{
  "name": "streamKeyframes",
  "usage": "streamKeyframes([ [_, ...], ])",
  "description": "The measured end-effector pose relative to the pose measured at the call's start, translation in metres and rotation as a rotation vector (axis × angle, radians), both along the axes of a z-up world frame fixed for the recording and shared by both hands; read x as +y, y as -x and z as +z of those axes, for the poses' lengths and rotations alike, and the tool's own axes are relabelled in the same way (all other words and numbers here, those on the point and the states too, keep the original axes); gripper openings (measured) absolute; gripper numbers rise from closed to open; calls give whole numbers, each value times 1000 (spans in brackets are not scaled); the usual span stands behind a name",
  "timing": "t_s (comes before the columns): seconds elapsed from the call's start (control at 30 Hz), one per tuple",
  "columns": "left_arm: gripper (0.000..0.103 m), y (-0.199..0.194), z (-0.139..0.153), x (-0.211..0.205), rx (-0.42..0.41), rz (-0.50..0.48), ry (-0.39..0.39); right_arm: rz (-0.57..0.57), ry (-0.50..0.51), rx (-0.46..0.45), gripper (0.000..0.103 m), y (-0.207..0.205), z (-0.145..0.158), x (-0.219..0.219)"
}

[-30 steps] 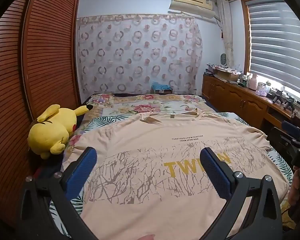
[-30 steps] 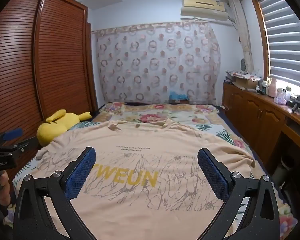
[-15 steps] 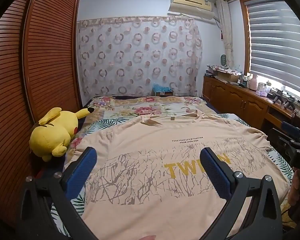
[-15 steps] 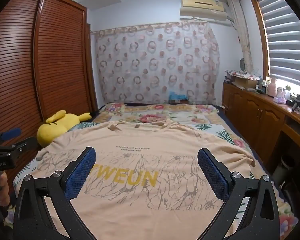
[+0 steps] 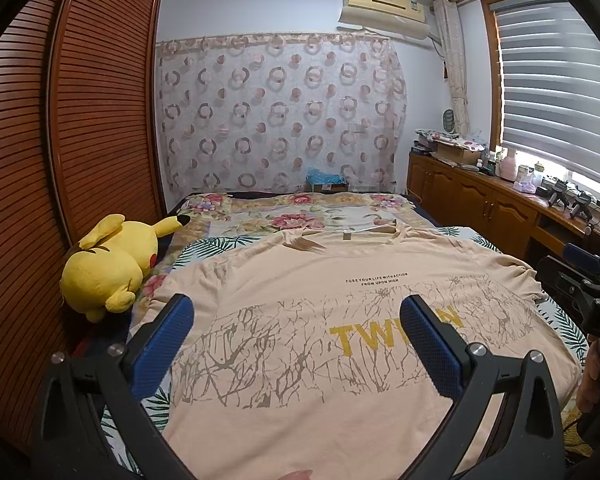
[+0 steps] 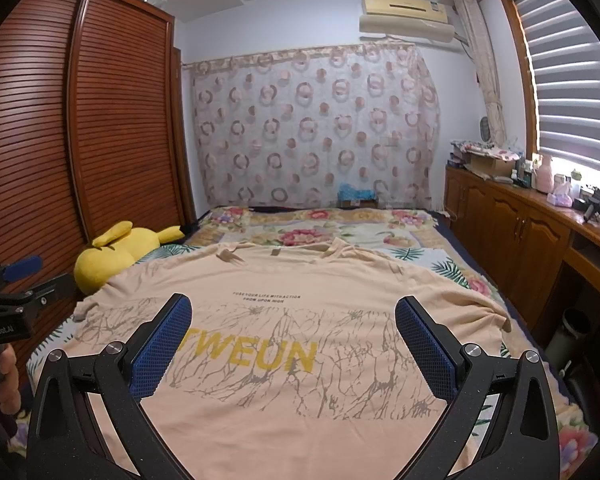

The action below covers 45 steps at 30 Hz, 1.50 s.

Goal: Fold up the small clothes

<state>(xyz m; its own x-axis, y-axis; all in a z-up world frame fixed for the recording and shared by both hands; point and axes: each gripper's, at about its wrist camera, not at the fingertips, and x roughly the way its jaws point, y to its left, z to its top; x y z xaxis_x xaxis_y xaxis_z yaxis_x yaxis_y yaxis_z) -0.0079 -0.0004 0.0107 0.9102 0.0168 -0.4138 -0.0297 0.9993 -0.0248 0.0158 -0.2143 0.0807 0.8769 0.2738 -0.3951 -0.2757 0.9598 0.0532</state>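
A peach T-shirt (image 5: 300,280) with yellow letters and a grey branch print lies spread flat, front up, on the bed, collar at the far end. It also shows in the right wrist view (image 6: 300,292). My left gripper (image 5: 296,328) is open and empty, held above the shirt's lower left part. My right gripper (image 6: 292,328) is open and empty above the shirt's lower middle. Each gripper shows at the edge of the other's view: the right gripper (image 5: 580,284) and the left gripper (image 6: 12,280).
A yellow plush toy (image 5: 108,264) lies at the bed's left edge by the brown slatted wardrobe (image 5: 60,160). A floral bedspread (image 5: 300,212) covers the bed. A wooden cabinet (image 5: 480,200) with clutter runs along the right wall under the window.
Both grippers have tilted up slightly, so the room shows a little lower in view. The jaws stay open and the shirt has not moved.
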Motion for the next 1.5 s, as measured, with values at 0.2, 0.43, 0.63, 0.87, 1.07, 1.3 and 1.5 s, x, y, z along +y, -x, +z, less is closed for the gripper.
streamKeyframes([
  [0.2, 103, 0, -1, 0, -1, 1, -1, 0, -1, 0, 103, 0, 0, 0],
  [0.43, 103, 0, 0, 0, -3, 2, -2, 1, -1, 2, 103, 1, -1, -2],
  [0.63, 103, 1, 0, 0, -2, 1, -2, 1, -2, 3, 103, 1, -1, -2],
  [0.87, 103, 2, 0, 1, -2, 2, -1, 2, -2, 3, 103, 1, -1, -2],
  [1.07, 103, 3, 1, 1, -2, 3, -1, 1, -2, 4, 103, 1, -1, -2],
  [1.3, 103, 3, 1, 1, -4, 2, -2, 2, -2, 4, 103, 1, -1, -2],
  [1.5, 103, 4, 2, 2, -6, 3, 0, 2, -1, 3, 103, 1, 0, -1],
])
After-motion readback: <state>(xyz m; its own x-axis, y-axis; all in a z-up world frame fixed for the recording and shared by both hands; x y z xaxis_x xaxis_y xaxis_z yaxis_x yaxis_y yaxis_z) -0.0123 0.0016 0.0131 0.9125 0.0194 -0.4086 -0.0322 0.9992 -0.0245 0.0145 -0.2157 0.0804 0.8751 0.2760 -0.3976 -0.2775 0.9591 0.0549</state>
